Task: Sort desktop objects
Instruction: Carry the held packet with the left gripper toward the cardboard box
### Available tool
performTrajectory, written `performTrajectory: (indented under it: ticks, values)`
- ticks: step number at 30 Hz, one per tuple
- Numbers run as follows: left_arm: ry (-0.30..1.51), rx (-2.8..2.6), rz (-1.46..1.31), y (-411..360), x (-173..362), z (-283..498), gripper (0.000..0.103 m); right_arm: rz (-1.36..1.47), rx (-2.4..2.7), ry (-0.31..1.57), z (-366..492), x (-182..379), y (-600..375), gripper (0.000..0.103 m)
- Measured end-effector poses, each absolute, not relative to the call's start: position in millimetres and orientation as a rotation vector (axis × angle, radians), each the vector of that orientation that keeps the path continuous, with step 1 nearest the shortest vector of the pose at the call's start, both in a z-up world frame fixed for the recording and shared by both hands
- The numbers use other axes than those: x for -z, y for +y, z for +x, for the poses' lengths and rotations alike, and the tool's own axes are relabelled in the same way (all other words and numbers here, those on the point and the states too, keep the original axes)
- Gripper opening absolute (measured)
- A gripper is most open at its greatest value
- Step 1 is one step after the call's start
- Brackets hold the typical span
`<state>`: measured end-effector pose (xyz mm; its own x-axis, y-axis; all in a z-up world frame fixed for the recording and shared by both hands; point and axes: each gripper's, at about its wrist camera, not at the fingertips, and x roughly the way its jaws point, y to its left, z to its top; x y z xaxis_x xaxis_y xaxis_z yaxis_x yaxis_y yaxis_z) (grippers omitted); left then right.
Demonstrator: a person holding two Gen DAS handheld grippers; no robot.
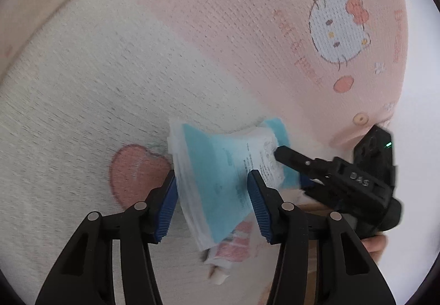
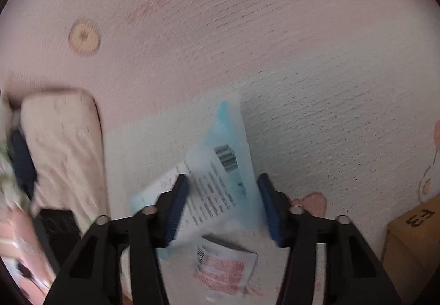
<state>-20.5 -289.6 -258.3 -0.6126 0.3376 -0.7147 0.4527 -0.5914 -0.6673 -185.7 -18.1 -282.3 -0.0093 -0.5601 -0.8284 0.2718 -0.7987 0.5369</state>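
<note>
A blue and white packet (image 1: 220, 175) with printed text lies on a pink and white cartoon cloth (image 1: 137, 71). My left gripper (image 1: 211, 195) is open, its blue pads on either side of the packet's near end. The right gripper (image 1: 277, 152) shows in the left wrist view at the packet's far end. In the right wrist view the right gripper (image 2: 222, 206) is open around the same packet (image 2: 228, 167), which shows a barcode. A red and white sachet (image 2: 222, 269) lies under the packet; it also shows in the left wrist view (image 1: 233, 247).
A pink padded case (image 2: 63, 148) lies at the left in the right wrist view, with a dark object (image 2: 22, 165) beside it. A brown cardboard box (image 2: 415, 236) stands at the right edge. The cloth's edge meets a white surface (image 1: 420, 85) at the right in the left wrist view.
</note>
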Motion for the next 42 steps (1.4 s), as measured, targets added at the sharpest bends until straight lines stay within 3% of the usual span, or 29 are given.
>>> performTrajectory:
  ticks: [2,10,17,29,32,36,42]
  values:
    - [1.321,2.424,1.332,-288,251,-14,0.054,1.669,1.851,-0.27,-178,276,-24,0.039]
    - [1.18,2.525,1.356,-290,226,28,0.054,1.54,1.85,-0.097,-117,246,-39,0.039]
    - [1.225,2.508,1.394,-291,228,82,0.054,1.511,1.809,-0.193,-53,245,-32,0.039]
    - [1.015,2.517,1.408,-303,239,101,0.057,1.566,1.802,-0.277,2,268,-24,0.039]
    - [1.062,2.474,1.384,-313,241,105,0.058,1.561,1.837,-0.301,-1,266,-17,0.041]
    - [1.136,2.431,1.398,-321,245,112,0.062,1.536,1.834,-0.353,-8,264,-14,0.057]
    - [1.318,2.377,1.39,-328,257,121,0.063,1.564,1.798,-0.42,-10,278,-15,0.058]
